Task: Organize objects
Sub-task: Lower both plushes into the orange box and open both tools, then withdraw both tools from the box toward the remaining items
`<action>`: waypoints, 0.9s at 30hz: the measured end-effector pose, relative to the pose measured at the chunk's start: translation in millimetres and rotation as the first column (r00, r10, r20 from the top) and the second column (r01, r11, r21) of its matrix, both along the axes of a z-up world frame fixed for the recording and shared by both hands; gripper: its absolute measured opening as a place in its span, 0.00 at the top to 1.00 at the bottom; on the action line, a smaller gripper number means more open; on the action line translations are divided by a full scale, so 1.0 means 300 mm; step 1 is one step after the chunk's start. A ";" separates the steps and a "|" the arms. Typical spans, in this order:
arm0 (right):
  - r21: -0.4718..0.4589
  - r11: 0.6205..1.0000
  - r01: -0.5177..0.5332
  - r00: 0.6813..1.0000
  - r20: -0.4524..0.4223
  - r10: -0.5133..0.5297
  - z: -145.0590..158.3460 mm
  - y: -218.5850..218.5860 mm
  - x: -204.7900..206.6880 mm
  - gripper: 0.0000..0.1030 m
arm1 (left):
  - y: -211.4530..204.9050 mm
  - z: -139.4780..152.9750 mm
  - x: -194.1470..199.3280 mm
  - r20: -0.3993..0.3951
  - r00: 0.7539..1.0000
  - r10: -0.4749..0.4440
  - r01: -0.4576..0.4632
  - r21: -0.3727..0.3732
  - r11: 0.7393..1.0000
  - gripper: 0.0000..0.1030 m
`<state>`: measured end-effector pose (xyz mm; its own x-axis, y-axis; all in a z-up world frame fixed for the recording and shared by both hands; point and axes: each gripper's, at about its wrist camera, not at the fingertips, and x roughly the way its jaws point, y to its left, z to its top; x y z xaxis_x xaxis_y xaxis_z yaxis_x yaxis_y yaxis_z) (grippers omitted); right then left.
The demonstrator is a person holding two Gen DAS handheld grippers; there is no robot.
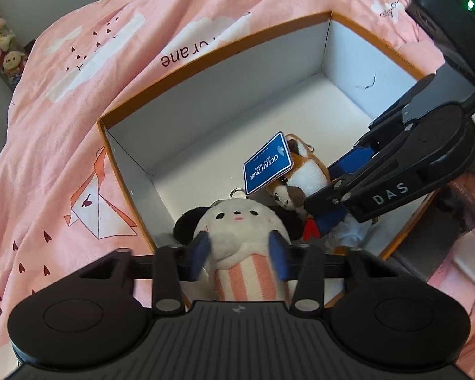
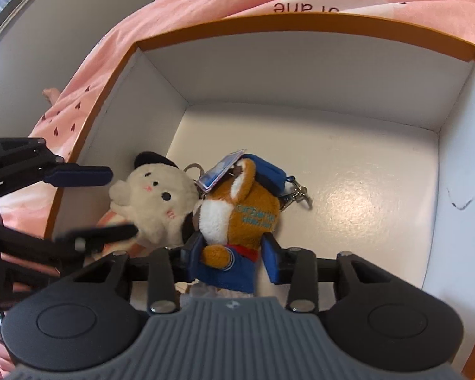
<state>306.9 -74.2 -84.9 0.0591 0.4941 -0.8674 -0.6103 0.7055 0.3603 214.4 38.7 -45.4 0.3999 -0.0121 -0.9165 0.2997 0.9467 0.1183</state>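
Note:
A white plush dog with black ears and a pink-striped body (image 1: 240,231) lies in the near left corner of an orange-rimmed white box (image 1: 205,63). My left gripper (image 1: 239,255) stands around its body, blue pads apart at its sides. A brown plush fox in a blue shirt (image 2: 237,218) with a blue Ocean Park tag (image 1: 267,163) lies beside it. My right gripper (image 2: 232,258) stands around the fox, pads close to its sides. The left gripper also shows in the right wrist view (image 2: 91,202), with the dog (image 2: 155,202) between its fingers.
The box sits on a pink printed duvet (image 1: 63,126). The far part of the box floor (image 2: 348,174) is bare white. A shelf of small plush toys (image 1: 0,41) stands at the far left. A grey wall lies behind.

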 end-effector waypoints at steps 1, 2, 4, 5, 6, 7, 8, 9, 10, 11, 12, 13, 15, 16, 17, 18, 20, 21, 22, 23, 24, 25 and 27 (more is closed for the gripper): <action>0.002 1.000 -0.014 1.000 -0.003 0.014 -0.003 0.004 -0.001 0.61 | -0.003 -0.005 -0.002 0.006 1.000 -0.001 0.001 0.010 1.000 0.56; 0.001 1.000 -0.026 1.000 -0.004 0.026 -0.007 0.009 -0.001 0.62 | -0.005 -0.008 -0.005 0.009 1.000 -0.003 0.002 0.017 1.000 0.56; 0.010 0.999 -0.034 0.999 -0.021 0.034 -0.014 0.010 0.000 0.63 | -0.008 -0.014 -0.011 0.012 1.000 0.001 -0.001 0.015 1.000 0.59; 0.022 0.999 -0.026 0.999 -0.044 0.027 -0.020 0.011 0.006 0.63 | -0.009 -0.018 -0.011 0.014 1.000 0.006 -0.006 0.018 1.000 0.59; 0.038 0.999 -0.014 0.997 -0.074 0.017 -0.026 0.002 0.012 0.63 | -0.011 -0.023 -0.012 0.015 1.000 0.011 -0.011 0.023 1.000 0.59; 0.047 0.999 0.000 0.994 -0.105 0.005 -0.034 -0.001 0.017 0.64 | -0.013 -0.028 -0.012 0.014 1.000 0.017 -0.017 0.022 1.000 0.59; 0.046 0.999 0.014 0.993 -0.121 -0.009 -0.045 -0.005 0.021 0.64 | -0.013 -0.033 -0.012 0.011 1.000 0.023 -0.023 0.019 1.000 0.59; 0.043 0.999 0.017 0.992 -0.125 -0.012 -0.051 -0.006 0.020 0.64 | -0.014 -0.038 -0.010 0.010 1.000 0.027 -0.027 0.018 0.999 0.59; 0.036 0.999 0.015 0.993 -0.119 -0.011 -0.054 -0.001 0.016 0.64 | -0.014 -0.041 -0.010 0.010 1.000 0.030 -0.030 0.018 0.999 0.59; 0.027 1.000 0.009 0.994 -0.106 -0.006 -0.054 0.006 0.008 0.64 | -0.014 -0.042 -0.011 0.011 0.999 0.034 -0.034 0.018 0.999 0.59; 0.018 1.000 0.000 0.996 -0.089 0.002 -0.051 0.019 -0.003 0.64 | -0.014 -0.040 -0.013 0.016 0.999 0.040 -0.040 0.016 0.999 0.59; 0.010 1.000 -0.010 0.998 -0.068 0.010 -0.046 0.028 -0.014 0.64 | -0.013 -0.036 -0.018 0.023 0.999 0.045 -0.045 0.014 0.999 0.59; 0.001 1.000 -0.015 0.999 -0.041 0.015 -0.036 0.036 -0.027 0.62 | -0.012 -0.025 -0.034 0.053 0.997 0.054 -0.054 0.004 0.999 0.59; -0.002 1.000 -0.012 1.000 -0.025 0.012 -0.027 0.036 -0.034 0.61 | -0.011 -0.018 -0.046 0.074 0.995 0.060 -0.060 -0.001 0.998 0.59; -0.006 1.000 -0.009 1.000 -0.004 0.009 -0.018 0.030 -0.040 0.61 | -0.009 -0.006 -0.060 0.102 0.993 0.064 -0.062 -0.017 0.998 0.59; -0.006 1.000 -0.007 1.000 0.022 0.007 -0.005 0.025 -0.049 0.61 | -0.007 0.008 -0.076 0.131 0.989 0.067 -0.063 -0.040 0.997 0.59; 0.001 1.000 -0.007 0.996 0.084 0.007 0.038 -0.001 -0.072 0.59 | -0.006 0.042 -0.114 0.190 0.979 0.078 -0.062 -0.086 0.994 0.59; 0.009 1.000 -0.006 0.993 0.116 0.005 0.063 -0.022 -0.082 0.59 | -0.009 0.061 -0.137 0.223 0.972 0.079 -0.057 -0.104 0.993 0.59; 0.015 1.000 -0.007 0.988 0.153 0.005 0.091 -0.040 -0.097 0.59 | -0.016 0.079 -0.160 0.253 0.964 0.076 -0.048 -0.115 0.992 0.59; 0.018 1.000 -0.007 0.981 0.192 0.004 0.120 -0.060 -0.115 0.59 | -0.028 0.096 -0.183 0.283 0.956 0.070 -0.037 -0.120 0.992 0.59; 0.023 1.000 -0.005 0.974 0.225 -0.001 0.149 -0.086 -0.131 0.59 | -0.039 0.112 -0.210 0.313 0.947 0.065 -0.026 -0.126 0.992 0.59; 0.032 1.000 0.001 0.967 0.254 -0.009 0.175 -0.111 -0.149 0.59 | -0.053 0.128 -0.237 0.341 0.938 0.058 -0.014 -0.132 0.991 0.59; 0.055 0.998 0.007 0.956 0.294 -0.022 0.221 -0.158 -0.191 0.59 | -0.086 0.154 -0.281 0.377 0.925 0.046 0.017 -0.160 0.987 0.59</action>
<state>249.5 -121.6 -18.7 0.3155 0.5356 -0.7833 -0.6847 0.7000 0.2029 130.0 13.1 0.7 0.7177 -0.1352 -0.6831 0.2481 0.9663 0.0693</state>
